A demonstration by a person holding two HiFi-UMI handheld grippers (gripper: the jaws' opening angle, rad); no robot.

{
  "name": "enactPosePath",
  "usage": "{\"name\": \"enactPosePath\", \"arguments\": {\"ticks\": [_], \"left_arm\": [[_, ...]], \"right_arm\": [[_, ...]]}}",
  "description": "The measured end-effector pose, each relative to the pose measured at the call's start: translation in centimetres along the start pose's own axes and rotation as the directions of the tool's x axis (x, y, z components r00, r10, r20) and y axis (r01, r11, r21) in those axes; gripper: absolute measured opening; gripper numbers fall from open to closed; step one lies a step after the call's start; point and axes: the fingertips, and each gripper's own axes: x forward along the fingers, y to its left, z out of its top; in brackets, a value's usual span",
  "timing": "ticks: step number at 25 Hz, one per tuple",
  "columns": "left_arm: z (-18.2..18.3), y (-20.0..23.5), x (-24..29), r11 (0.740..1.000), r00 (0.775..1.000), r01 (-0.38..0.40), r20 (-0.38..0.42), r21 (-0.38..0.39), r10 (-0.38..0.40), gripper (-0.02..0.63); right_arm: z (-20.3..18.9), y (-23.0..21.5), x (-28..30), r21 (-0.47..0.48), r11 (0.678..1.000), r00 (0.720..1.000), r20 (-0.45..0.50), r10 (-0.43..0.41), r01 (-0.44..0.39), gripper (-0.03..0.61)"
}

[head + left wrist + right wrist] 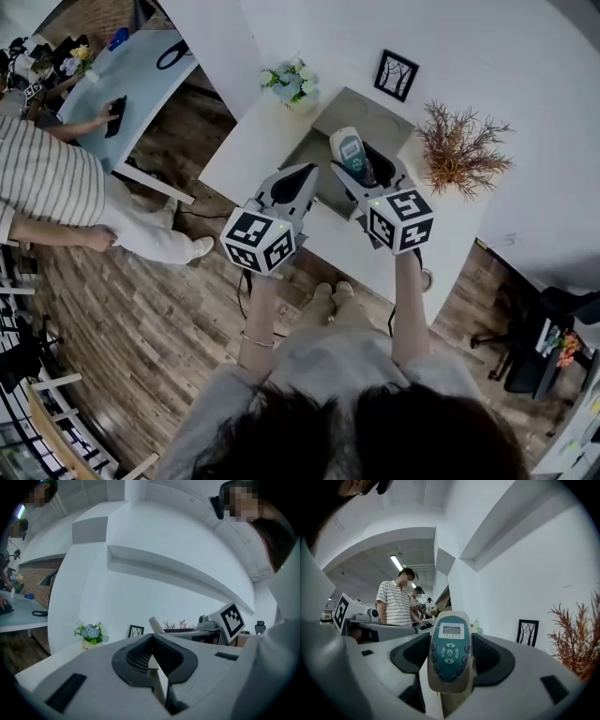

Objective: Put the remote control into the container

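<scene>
A white remote control with a teal face stands upright between the jaws of my right gripper, which is shut on it. It hangs over the grey open container on the white table. The right gripper view shows the remote close up, its screen and buttons facing the camera, clamped by my right gripper. My left gripper is beside the container's left edge, shut with nothing in it; in its own view the left gripper has its jaws together.
A pot of blue flowers, a small framed picture and a dried brown plant stand along the table's back. A person in a striped shirt stands at left by another table. An office chair is at right.
</scene>
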Motion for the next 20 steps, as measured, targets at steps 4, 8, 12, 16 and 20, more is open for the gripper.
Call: {"name": "enactPosePath", "arguments": {"ticks": [4, 8, 12, 16, 20], "left_arm": [[-1.7, 1.1, 1.0, 0.999, 0.999, 0.002, -0.032, -0.037, -0.003, 0.004], [-3.4, 2.3, 2.0, 0.998, 0.998, -0.006, -0.06, -0.065, 0.002, 0.004], [-5.5, 3.4, 2.6, 0.995, 0.996, -0.017, -0.09, -0.101, 0.008, 0.003], [-6.7, 4.4, 3.3, 0.992, 0.994, -0.025, -0.104, -0.128, 0.012, 0.003], [-7.5, 5.1, 3.7, 0.989, 0.993, -0.03, -0.12, -0.142, 0.013, 0.003]], "right_arm": [[-2.7, -1.2, 1.4, 0.01, 1.0, 0.997, -0.073, -0.002, 0.003, 0.284], [-5.2, -2.5, 3.3, 0.029, 1.0, 0.991, -0.136, -0.002, 0.006, 0.284], [-7.6, -3.1, 4.7, 0.062, 0.998, 0.981, -0.194, 0.009, 0.003, 0.284], [-9.7, -3.7, 6.2, 0.054, 0.999, 0.967, -0.255, 0.023, -0.01, 0.284], [-11.7, -3.9, 7.7, 0.043, 0.999, 0.946, -0.321, 0.041, -0.028, 0.284]]}}
